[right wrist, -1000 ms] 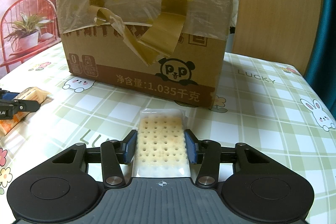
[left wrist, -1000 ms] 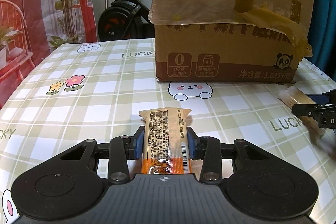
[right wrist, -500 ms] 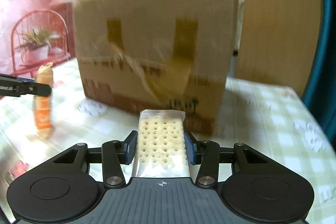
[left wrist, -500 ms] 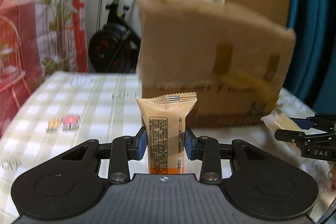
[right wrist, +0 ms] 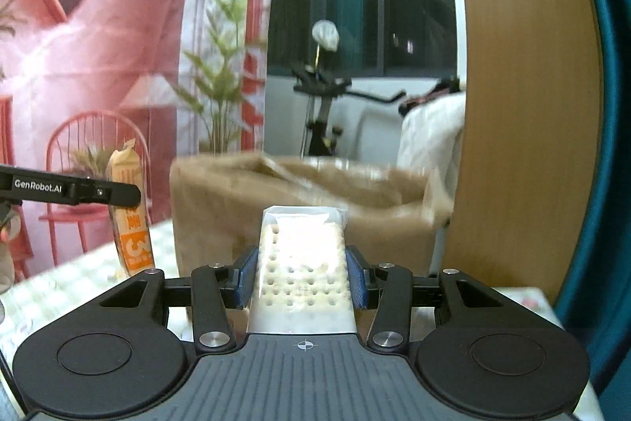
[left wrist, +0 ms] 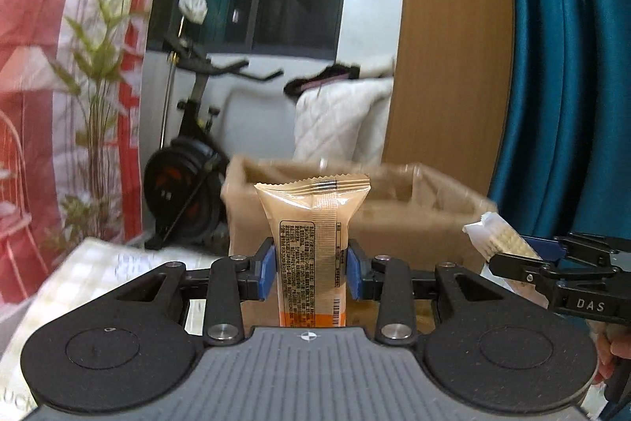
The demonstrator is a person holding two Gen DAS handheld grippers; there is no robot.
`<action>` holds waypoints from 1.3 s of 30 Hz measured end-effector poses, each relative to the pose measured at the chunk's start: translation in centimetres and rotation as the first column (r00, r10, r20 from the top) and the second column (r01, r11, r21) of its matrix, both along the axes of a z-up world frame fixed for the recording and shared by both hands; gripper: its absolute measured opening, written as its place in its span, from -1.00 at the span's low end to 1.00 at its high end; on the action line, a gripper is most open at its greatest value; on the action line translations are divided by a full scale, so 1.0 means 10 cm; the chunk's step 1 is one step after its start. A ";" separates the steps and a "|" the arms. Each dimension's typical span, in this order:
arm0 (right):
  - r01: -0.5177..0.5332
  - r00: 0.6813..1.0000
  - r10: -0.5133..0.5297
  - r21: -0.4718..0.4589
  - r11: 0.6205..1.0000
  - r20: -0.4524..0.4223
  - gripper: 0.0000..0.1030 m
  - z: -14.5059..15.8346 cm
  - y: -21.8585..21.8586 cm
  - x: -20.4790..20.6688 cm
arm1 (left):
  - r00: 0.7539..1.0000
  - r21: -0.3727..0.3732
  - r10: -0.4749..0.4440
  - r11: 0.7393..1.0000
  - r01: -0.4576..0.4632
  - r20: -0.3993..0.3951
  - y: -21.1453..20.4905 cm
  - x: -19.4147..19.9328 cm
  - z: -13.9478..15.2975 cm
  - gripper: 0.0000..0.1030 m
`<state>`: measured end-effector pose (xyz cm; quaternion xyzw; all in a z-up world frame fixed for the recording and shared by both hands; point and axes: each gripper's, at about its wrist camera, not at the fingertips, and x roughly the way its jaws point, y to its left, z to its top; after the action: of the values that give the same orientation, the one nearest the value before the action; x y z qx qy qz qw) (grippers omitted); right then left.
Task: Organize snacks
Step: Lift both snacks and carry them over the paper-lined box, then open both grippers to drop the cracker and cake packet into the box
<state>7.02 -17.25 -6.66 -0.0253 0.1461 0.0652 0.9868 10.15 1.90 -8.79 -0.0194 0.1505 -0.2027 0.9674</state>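
My left gripper [left wrist: 309, 273] is shut on a tan and orange snack bar [left wrist: 311, 243], held upright in the air in front of the open cardboard box [left wrist: 398, 219]. My right gripper [right wrist: 301, 281] is shut on a clear packet of crackers [right wrist: 301, 263], also raised before the box [right wrist: 221, 212]. The right gripper and its cracker packet [left wrist: 499, 237] show at the right of the left wrist view. The left gripper's finger [right wrist: 79, 190] and the snack bar [right wrist: 132, 219] show at the left of the right wrist view. The box top is near eye level and its inside is hidden.
The checked tablecloth [left wrist: 98, 263] lies below both grippers. Behind the box stand an exercise bike [left wrist: 189, 184], a white quilted cover [left wrist: 335, 121], a wooden panel [left wrist: 449, 66] and a blue curtain [left wrist: 564, 85]. A plant [right wrist: 221, 85] and a red backdrop are at the left.
Both grippers have risen from the table with their snacks. The box has dropped lower in both views, so its open top rim shows now.
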 end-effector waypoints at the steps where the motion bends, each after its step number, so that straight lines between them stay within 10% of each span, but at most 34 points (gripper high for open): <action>1: 0.000 1.000 0.000 0.004 1.000 0.007 -0.17 0.07 -0.03 0.05 | 1.000 -0.002 -0.003 1.000 0.003 0.013 -0.02 0.03 0.06 -0.26; 16: 0.015 1.000 -0.016 -0.039 0.999 -0.009 -0.17 0.61 -0.36 1.42 | 0.996 -0.005 -0.038 0.999 0.038 0.085 -0.35 1.08 0.73 -0.26; 34: 0.077 0.981 -0.089 -0.073 0.994 -0.173 -0.16 0.03 -0.34 1.72 | 0.985 0.095 -0.067 0.992 0.082 -0.156 -0.56 1.66 0.15 -0.21; 39: 0.069 0.982 -0.079 -0.066 0.995 -0.171 0.18 0.04 -0.35 1.68 | 0.989 0.085 -0.055 0.994 0.067 -0.140 -0.44 1.61 0.13 0.51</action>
<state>23.81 -20.70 -6.30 -0.0435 0.2341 0.0260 0.9709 26.30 -2.52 -7.45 0.0147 0.2262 -0.2235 0.9480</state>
